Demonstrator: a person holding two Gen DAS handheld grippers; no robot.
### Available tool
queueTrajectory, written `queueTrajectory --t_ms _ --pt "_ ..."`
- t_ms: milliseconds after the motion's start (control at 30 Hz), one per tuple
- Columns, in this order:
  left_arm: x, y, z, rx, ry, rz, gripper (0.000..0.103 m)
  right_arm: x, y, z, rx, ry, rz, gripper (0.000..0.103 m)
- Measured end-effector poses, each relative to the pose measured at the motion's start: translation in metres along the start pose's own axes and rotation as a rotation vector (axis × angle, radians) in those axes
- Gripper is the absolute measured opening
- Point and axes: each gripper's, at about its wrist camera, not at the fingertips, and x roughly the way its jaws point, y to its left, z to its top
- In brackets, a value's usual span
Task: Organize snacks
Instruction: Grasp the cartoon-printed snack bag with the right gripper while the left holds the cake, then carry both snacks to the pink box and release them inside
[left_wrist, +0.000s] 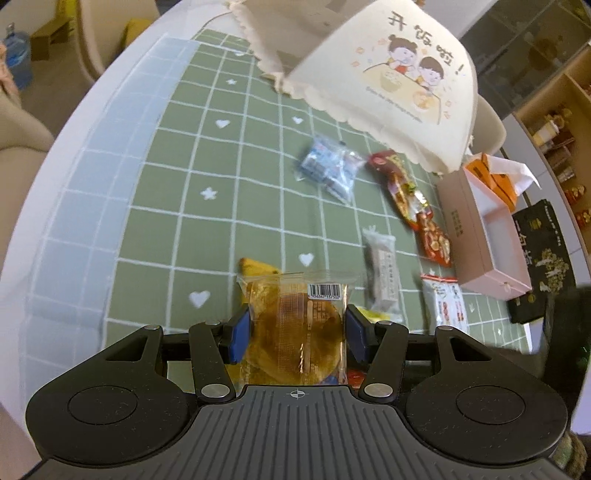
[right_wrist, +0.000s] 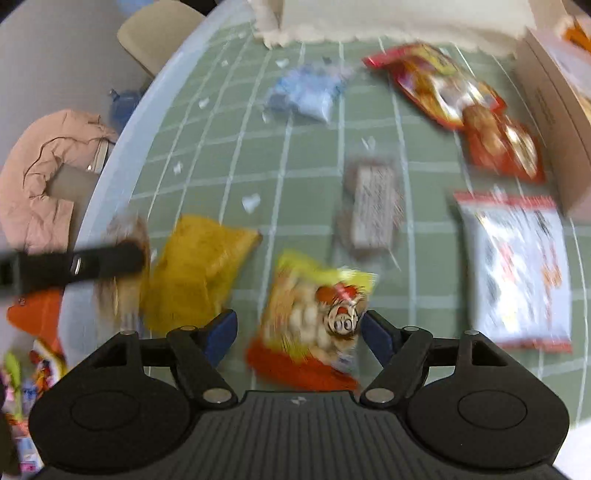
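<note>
Snacks: eight loose packets, left claw (left_wrist: 298, 332) clamping one clear-wrapped pastry (left_wrist: 295, 332), right claw (right_wrist: 300, 334) agape, empty

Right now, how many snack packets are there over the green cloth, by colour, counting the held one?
Red packets: 2
Yellow packets: 2
Blue-white packet: 1
White packet: 1
Brown bar: 1
Clear-wrapped cake, held in the left gripper: 1
Total: 8
</note>
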Motion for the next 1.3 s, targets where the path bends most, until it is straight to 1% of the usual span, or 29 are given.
queueTrajectory --t_ms 33,67,133,167,200,267,367,500,633,667,733,767,833,933,1033,1133,1200,1267,1300 --pt "-0.001 0.002 -0.001 -0.001 0.003 0.003 0.058 0.003 0.005 0.002 -0.039 -0.028 -0.024 0.077" --pt "-0.001 0.003 -0.001 -0.003 0.007 0.005 0.058 0.007 0.012 0.002 -0.109 -0.05 -0.072 0.077" --pt "-0.001 0.005 -0.003 -0.002 0.016 -0.001 0.058 0.011 0.017 -0.006 -0.225 -0.061 -0.163 0.077" --pt "0.0 0.005 -0.005 0.0 0.02 -0.01 0.058 0.008 0.016 -0.012 -0.262 -0.072 -0.182 0.078" --pt "0.0 0.005 -0.007 0.001 0.025 -0.018 0.058 0.004 0.012 -0.019 -0.291 -0.085 -0.186 0.079" --pt "0.004 0.004 -0.011 0.003 0.04 -0.036 0.058 -0.002 0.001 -0.029 -0.314 -0.076 -0.172 0.081" --pt "0.01 0.001 -0.017 0.015 0.07 -0.06 0.058 -0.013 -0.013 -0.039 -0.295 -0.05 -0.152 0.085" --pt "0.016 -0.006 -0.025 0.043 0.102 -0.078 0.058 -0.011 -0.014 -0.036 -0.275 -0.054 -0.16 0.086" --pt "0.02 -0.013 -0.028 0.072 0.134 -0.069 0.058 -0.001 0.0 -0.028 -0.346 -0.082 -0.158 0.085" --pt "0.021 -0.016 -0.029 0.082 0.145 -0.061 0.058 0.0 0.002 -0.025 -0.351 -0.073 -0.149 0.075" --pt "0.022 -0.023 -0.029 0.111 0.163 -0.048 0.058 -0.006 0.003 -0.024 -0.357 -0.056 -0.104 0.056" --pt "0.024 -0.028 -0.029 0.127 0.17 -0.043 0.058 -0.011 0.0 -0.026 -0.356 -0.055 -0.091 0.055" --pt "0.028 -0.04 -0.03 0.157 0.185 -0.04 0.058 -0.025 -0.012 -0.034 -0.334 -0.07 -0.094 0.055" --pt "0.038 -0.064 -0.032 0.208 0.219 -0.057 0.058 -0.054 -0.046 -0.045 -0.26 -0.106 -0.115 0.055" --pt "0.048 -0.096 -0.042 0.28 0.263 -0.093 0.058 -0.086 -0.084 -0.052 -0.176 -0.148 -0.168 0.055" --pt "0.055 -0.132 -0.046 0.336 0.289 -0.162 0.058 -0.122 -0.124 -0.055 -0.101 -0.208 -0.236 0.055" --pt "0.051 -0.16 -0.037 0.366 0.261 -0.224 0.058 -0.154 -0.149 -0.053 -0.06 -0.27 -0.273 0.055" --pt "0.041 -0.19 -0.016 0.4 0.188 -0.271 0.058 -0.188 -0.168 -0.044 -0.044 -0.357 -0.315 0.055" --pt "0.034 -0.209 -0.002 0.418 0.131 -0.293 0.058 -0.205 -0.174 -0.038 -0.043 -0.404 -0.338 0.055"
